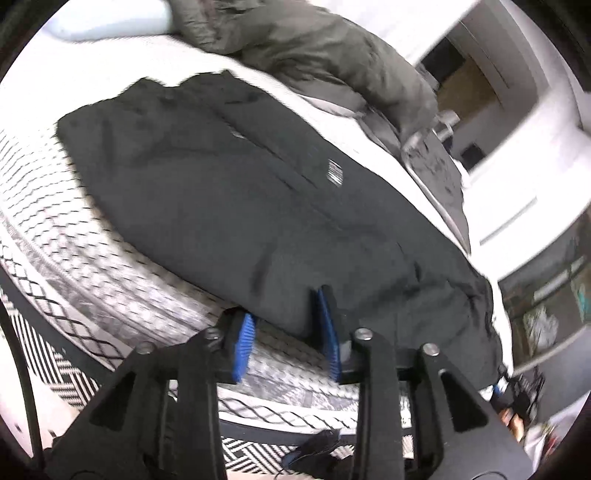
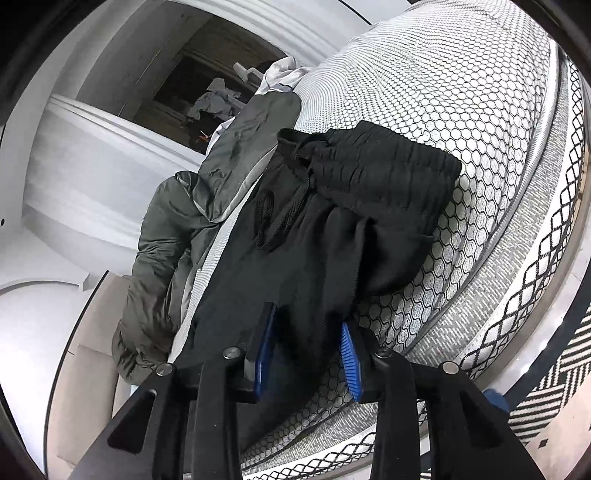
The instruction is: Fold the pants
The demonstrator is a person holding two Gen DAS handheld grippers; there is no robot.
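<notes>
Black pants (image 1: pixel 229 192) lie flat along the mattress (image 1: pixel 74 221), with a small white label (image 1: pixel 335 172) on the cloth. My left gripper (image 1: pixel 286 328) is at their near edge, jaws open; the hem lies between the blue pads (image 1: pixel 243 339) without being pinched. In the right wrist view the pants (image 2: pixel 314 236) show their ribbed waistband (image 2: pixel 388 173) folded over and a loose drawstring (image 2: pixel 273 214). My right gripper (image 2: pixel 308 343) is shut on a bunch of the black cloth, which fills the gap between its pads.
A grey-green quilted cover (image 1: pixel 314 44) (image 2: pixel 166 240) lies bunched along the far side of the mattress (image 2: pixel 461 92). A pale blue pillow (image 1: pixel 110 18) sits at the head. A black-and-white patterned rug (image 1: pixel 44 343) (image 2: pixel 554 398) covers the floor beside the bed.
</notes>
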